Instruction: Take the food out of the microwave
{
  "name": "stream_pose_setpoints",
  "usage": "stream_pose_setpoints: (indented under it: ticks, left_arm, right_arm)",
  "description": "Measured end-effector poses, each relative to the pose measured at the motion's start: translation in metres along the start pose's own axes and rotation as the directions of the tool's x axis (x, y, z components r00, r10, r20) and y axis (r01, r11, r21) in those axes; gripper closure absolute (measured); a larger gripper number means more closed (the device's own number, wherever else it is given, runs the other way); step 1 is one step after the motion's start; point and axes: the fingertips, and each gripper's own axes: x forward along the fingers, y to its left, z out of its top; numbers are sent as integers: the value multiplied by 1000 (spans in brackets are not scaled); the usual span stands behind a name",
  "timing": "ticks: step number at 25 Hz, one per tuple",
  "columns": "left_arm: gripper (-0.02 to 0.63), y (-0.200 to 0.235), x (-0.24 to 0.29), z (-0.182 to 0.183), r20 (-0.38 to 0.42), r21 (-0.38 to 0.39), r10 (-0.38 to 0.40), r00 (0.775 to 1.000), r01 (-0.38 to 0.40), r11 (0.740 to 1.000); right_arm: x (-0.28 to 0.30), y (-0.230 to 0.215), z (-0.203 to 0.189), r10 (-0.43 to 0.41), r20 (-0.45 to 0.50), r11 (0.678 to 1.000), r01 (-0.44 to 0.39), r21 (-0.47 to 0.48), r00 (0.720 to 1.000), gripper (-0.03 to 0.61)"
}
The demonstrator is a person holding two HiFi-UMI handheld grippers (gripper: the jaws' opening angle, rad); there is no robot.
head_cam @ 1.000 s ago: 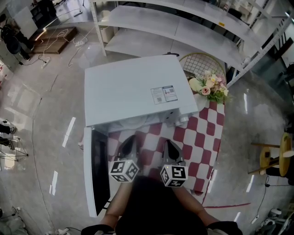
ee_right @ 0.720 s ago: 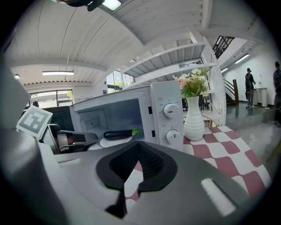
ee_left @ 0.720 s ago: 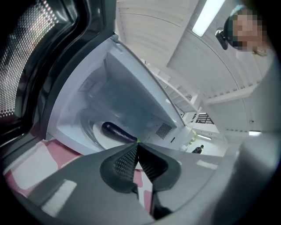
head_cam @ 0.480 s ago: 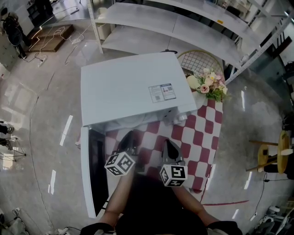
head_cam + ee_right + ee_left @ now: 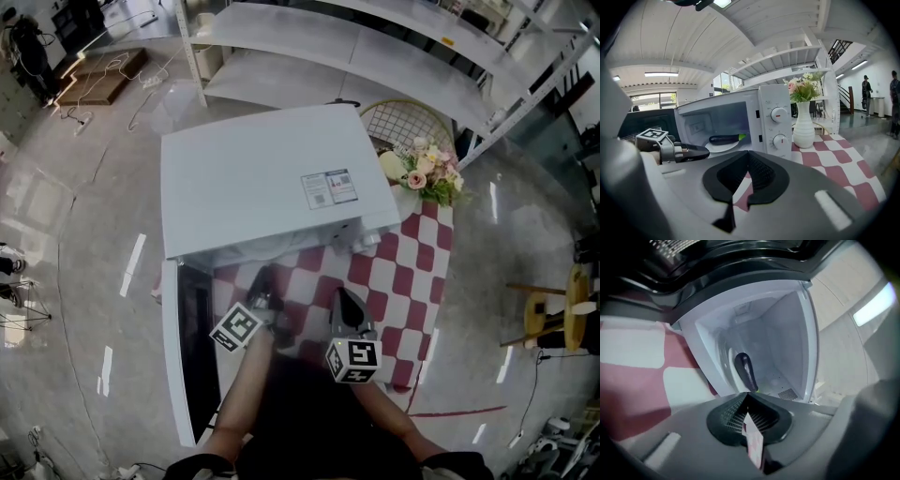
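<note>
left gripper [image 5: 263, 281] has been rolled toward 10 o'clock; it and right gripper [image 5: 345, 300] are clenched empty; label [image 5: 329, 188] cannot be read

Eggplant [image 5: 724, 138] on plate [image 5: 717, 147] inside open microwave [image 5: 776, 129]

Left gripper [image 5: 262, 284] rolled about its own axis. Its marker cube [image 5: 234, 328], near-square a second ago, is now cocked onto a corner and has shifted a bit toward the microwave [image 5: 253, 178] door [image 5: 180, 356].
</note>
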Motion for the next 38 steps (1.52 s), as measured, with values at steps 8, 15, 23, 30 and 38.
stream_pose_setpoints:
  ticks: [8, 15, 23, 30, 38]
  left_arm:
    - [604, 6, 13, -2, 15, -158, -22, 1000, 24, 987]
    - [596, 9, 19, -2, 40, -205, -2, 999, 10, 979]
    - [426, 6, 26, -2, 32, -277, -14, 999, 22, 961]
    - [390, 18, 31, -3, 20, -346, 21, 1000, -13, 938]
    - [407, 23, 35, 3, 24, -381, 59, 998, -45, 924]
  right_arm:
    - [-2, -8, -3, -28, -7, 1000, 28, 2, 1000, 578]
    - [-1, -13, -4, -43, -7, 999, 43, 5, 999, 577]
    - [3, -13, -6, -43, -14, 999, 43, 3, 999, 577]
    - [4, -14, -6, -45, -17, 999, 46, 0, 999, 577]
    - [7, -12, -9, -38, -27, 999, 38, -4, 999, 577]
